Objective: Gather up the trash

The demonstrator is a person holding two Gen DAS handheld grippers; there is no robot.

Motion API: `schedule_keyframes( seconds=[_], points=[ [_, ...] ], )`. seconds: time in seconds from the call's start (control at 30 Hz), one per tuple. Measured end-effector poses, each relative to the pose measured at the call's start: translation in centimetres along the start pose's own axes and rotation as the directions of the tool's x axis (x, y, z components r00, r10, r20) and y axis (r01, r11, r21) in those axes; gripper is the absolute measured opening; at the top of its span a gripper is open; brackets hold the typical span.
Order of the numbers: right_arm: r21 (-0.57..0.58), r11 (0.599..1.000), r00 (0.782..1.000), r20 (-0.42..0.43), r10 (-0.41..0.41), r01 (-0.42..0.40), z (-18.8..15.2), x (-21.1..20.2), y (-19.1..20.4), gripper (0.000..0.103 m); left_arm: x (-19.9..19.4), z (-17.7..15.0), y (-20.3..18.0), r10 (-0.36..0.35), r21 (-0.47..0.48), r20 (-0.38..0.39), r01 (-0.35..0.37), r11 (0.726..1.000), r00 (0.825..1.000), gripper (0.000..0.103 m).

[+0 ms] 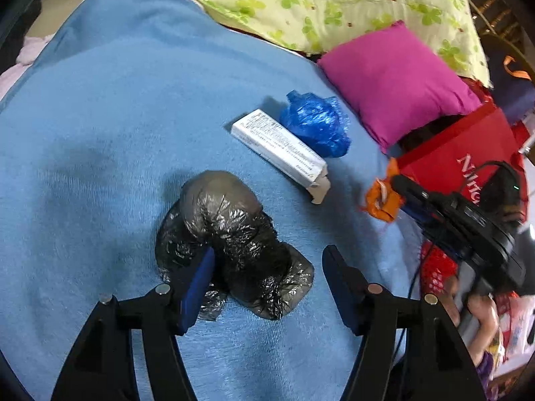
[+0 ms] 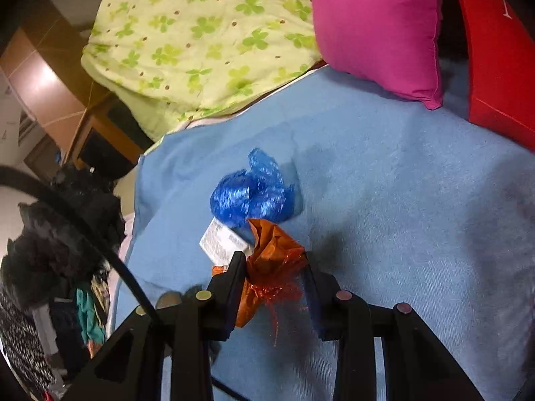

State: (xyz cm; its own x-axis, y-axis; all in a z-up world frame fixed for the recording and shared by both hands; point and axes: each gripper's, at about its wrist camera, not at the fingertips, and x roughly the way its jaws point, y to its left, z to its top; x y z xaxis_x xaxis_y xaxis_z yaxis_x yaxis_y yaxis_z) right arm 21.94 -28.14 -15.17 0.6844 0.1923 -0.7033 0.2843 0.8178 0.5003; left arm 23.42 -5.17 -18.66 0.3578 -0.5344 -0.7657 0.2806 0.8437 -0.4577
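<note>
A crumpled grey-black plastic bag lies on the blue blanket. My left gripper is open, its jaws either side of the bag's near end. A white carton and a blue plastic wad lie further back. My right gripper is shut on an orange wrapper; it also shows in the left wrist view beside the red bag. The blue wad and the carton lie just beyond it.
A magenta cushion and a green clover quilt lie at the back. An open red paper bag stands at the right edge. Dark clothes pile up off the bed at the left in the right wrist view.
</note>
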Motion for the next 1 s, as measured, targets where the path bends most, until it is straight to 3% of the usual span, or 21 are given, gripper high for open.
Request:
schedule_keyframes(
  seconds=[0.17, 0.23, 0.37, 0.7, 1.0],
  points=[
    [-0.03, 0.999, 0.999, -0.036, -0.016, 0.015, -0.9, 0.3, 0.0, 0.036, 1.1, -1.1, -1.2, 0.096, 0.028, 0.042, -0.097, 0.995, 0.995, 0.066],
    [-0.034, 0.999, 0.999, -0.044, -0.017, 0.016, -1.2, 0.3, -0.1, 0.036, 1.9, -1.4, -1.6, 0.156, 0.069, 0.048, -0.159, 0.985, 0.987, 0.056],
    [-0.043, 0.999, 0.999, -0.033, -0.017, 0.016, -1.4, -0.2, -0.1, 0.036, 1.7, -1.4, -1.4, 0.152, 0.062, 0.064, -0.155, 0.986, 0.986, 0.042],
    [-0.069, 0.997, 0.999, 0.007, -0.038, 0.039, -1.8, -1.7, -0.2, 0.036, -1.1, -2.1, -3.6, 0.194, 0.109, 0.147, -0.211, 0.971, 0.97, 0.041],
    [-0.096, 0.995, 0.999, 0.044, -0.012, 0.016, -2.5, -3.4, 0.5, 0.036, -3.3, -7.0, -5.4, 0.239, 0.157, 0.182, -0.268, 0.95, 0.954, 0.041]
  ],
)
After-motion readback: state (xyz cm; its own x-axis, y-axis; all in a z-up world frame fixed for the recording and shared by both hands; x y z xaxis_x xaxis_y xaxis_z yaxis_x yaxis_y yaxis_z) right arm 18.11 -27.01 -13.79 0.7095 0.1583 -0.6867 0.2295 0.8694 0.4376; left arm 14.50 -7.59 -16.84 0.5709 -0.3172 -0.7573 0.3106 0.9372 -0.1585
